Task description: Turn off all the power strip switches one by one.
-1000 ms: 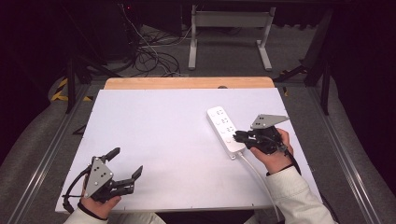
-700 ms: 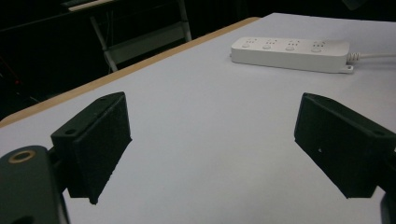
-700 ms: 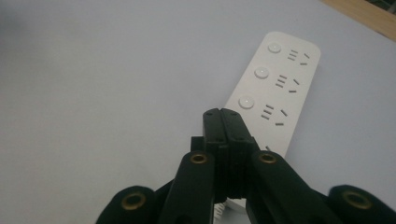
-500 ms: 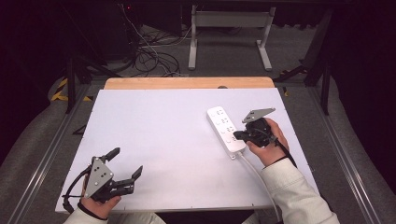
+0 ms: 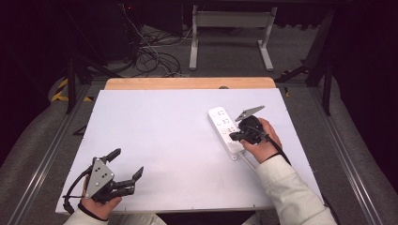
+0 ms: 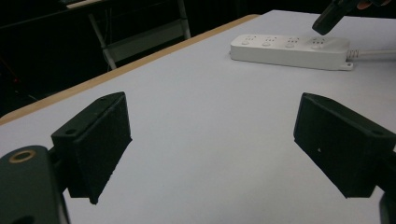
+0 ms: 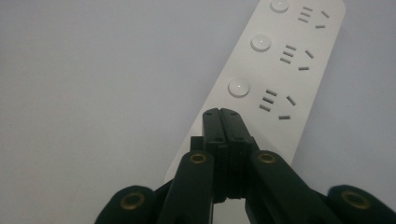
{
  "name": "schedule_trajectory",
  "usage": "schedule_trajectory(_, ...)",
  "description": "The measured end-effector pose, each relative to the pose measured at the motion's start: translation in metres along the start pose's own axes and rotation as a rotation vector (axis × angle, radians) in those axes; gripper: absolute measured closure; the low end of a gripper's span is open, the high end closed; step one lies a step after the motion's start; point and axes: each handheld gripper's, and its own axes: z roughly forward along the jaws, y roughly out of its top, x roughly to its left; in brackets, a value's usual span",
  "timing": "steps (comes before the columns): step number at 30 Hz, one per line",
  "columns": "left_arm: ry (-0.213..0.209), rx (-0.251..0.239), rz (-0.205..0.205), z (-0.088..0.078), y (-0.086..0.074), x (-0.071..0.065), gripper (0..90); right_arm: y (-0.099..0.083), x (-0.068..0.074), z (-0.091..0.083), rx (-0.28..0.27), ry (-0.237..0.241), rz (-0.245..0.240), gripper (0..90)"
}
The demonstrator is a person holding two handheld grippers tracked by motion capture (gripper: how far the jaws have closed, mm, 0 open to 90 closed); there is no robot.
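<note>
I hold my right gripper [image 5: 233, 136] over the strip [image 5: 226, 130], its fingers [image 7: 226, 122] pressed together with nothing between them; they have just finished closing. In the right gripper view the tips hang above the strip's cable end, just short of the nearest round button [image 7: 238, 87]. Whether they touch the casing I cannot tell.

The strip lies flat on the white bench [image 5: 173, 140], right of the bench's middle, angled so its far end points toward the wooden back edge [image 5: 187, 83]. Its cable [image 5: 248, 161] leaves the near end and runs under my right sleeve [image 5: 288, 187]. Between the strip and the bench's right edge there is a narrow band of bare surface, taken up by my hand.

My left gripper [image 5: 126, 168] rests well apart from the strip, near the bench's front left corner, fingers [image 6: 95, 140] spread wide and empty. Everything left of the strip is open white surface, from the front edge to the back edge.
</note>
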Motion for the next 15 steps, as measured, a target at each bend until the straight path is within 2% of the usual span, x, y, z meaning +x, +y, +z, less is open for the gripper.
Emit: schedule_trajectory(15, 0.000, 0.003, 0.003, 0.000, 0.000, 0.000, 11.8, 0.000, 0.001, 0.016, 0.040, 0.010, 0.007, 90.0)
